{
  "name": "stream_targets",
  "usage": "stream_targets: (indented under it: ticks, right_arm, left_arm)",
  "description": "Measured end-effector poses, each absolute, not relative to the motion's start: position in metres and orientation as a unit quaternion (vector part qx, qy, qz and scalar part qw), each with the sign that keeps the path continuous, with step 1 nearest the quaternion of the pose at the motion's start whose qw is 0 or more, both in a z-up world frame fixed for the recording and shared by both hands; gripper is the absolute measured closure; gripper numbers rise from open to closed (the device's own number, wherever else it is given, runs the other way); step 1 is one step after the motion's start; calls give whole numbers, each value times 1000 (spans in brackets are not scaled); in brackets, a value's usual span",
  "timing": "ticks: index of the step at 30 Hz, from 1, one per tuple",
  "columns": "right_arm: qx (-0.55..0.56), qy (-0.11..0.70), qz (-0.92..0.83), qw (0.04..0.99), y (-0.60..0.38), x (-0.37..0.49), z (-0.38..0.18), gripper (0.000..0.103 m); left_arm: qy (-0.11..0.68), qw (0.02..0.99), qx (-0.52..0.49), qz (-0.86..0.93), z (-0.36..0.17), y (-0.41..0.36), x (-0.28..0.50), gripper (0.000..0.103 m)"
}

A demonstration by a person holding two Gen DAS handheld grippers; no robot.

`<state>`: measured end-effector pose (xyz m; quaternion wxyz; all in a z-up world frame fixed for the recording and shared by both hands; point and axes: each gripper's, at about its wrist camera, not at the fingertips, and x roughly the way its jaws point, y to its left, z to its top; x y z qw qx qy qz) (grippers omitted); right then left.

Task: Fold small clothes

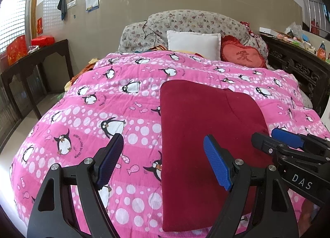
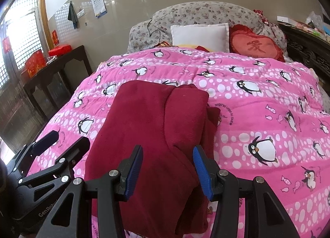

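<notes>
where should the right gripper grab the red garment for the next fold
Probably the near right edge of the red garment, coming from the right over the quilt. There the folded layers stack into a raised lip; the middle lies flat. The right gripper is open above it.

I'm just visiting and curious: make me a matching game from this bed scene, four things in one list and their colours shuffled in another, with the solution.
Things:
1. folded garment
2. square pillow
3. quilt
4. claw pads

Colours:
A. white
B. blue
C. dark red
D. pink with penguins

Pairs: 1-C, 2-A, 3-D, 4-B. The garment lies flat on the quilt; the left claw and the right claw both stand open above it, holding nothing.
</notes>
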<state>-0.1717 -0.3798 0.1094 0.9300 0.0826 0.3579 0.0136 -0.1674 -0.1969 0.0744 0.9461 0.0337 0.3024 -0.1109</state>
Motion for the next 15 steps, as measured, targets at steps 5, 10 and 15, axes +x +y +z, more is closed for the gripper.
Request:
stream_targets:
  ticks: [5, 10, 15]
  right_arm:
    - [83, 359, 13, 930, -379, -169, 109, 54]
    - [84, 362, 13, 928, -379, -167, 107, 54]
    - [88, 365, 26, 927, -385, -169, 107, 54]
  left_arm:
    - [300, 947, 34, -113, 74, -198, -165, 23]
    - [290, 949, 30, -122, 74, -198, -162, 23]
    - [302, 944, 24, -130, 76, -189, -157, 23]
